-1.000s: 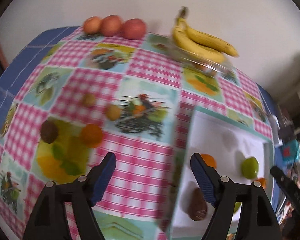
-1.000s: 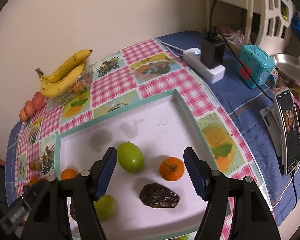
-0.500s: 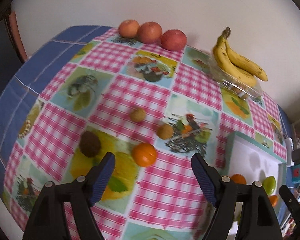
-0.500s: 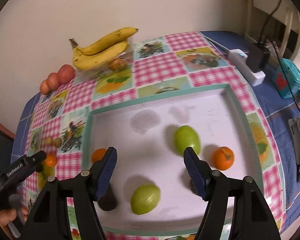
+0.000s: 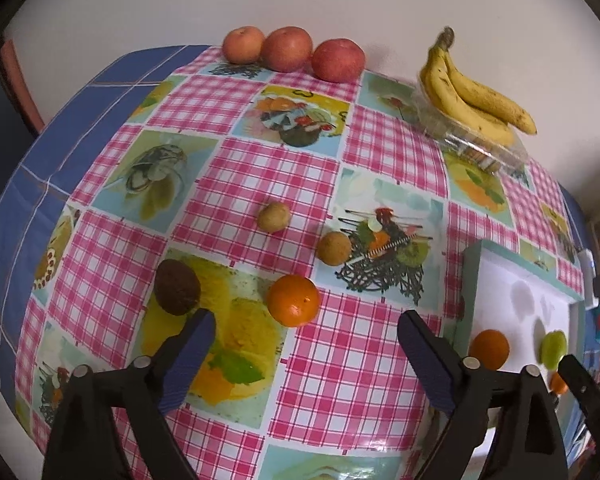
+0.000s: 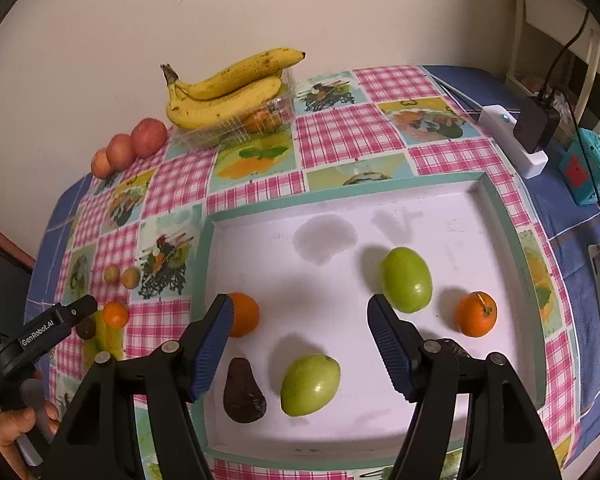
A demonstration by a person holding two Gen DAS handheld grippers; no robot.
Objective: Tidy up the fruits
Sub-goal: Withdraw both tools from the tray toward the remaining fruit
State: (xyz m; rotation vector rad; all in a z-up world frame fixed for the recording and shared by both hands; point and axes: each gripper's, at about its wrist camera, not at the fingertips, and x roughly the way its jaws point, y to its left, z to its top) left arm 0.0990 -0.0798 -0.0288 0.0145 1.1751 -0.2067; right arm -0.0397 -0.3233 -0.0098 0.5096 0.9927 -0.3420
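In the left wrist view my left gripper [image 5: 304, 330] is open and empty above the checked tablecloth. Just ahead lie a loose orange [image 5: 293, 300], a dark brown fruit [image 5: 177, 287] and two small tan fruits [image 5: 274, 217] [image 5: 334, 248]. In the right wrist view my right gripper [image 6: 300, 314] is open and empty over the white tray [image 6: 400, 188]. The tray holds two green fruits [image 6: 406, 280] [image 6: 310, 385], two oranges [image 6: 244, 314] [image 6: 476, 314] and a dark avocado [image 6: 243, 392]. Another dark fruit is partly hidden behind my right finger.
A banana bunch [image 6: 228, 92] lies on a clear plastic box [image 6: 256, 120] at the back wall. Three red apples [image 5: 292, 50] sit in a row beside it. A white power strip with a black adapter [image 6: 524, 136] and a teal box [image 6: 588, 172] are at the far right.
My left gripper has swung left from the tray to the loose fruits and closed in on the orange. My right gripper has pulled back and shifted left over the tray.
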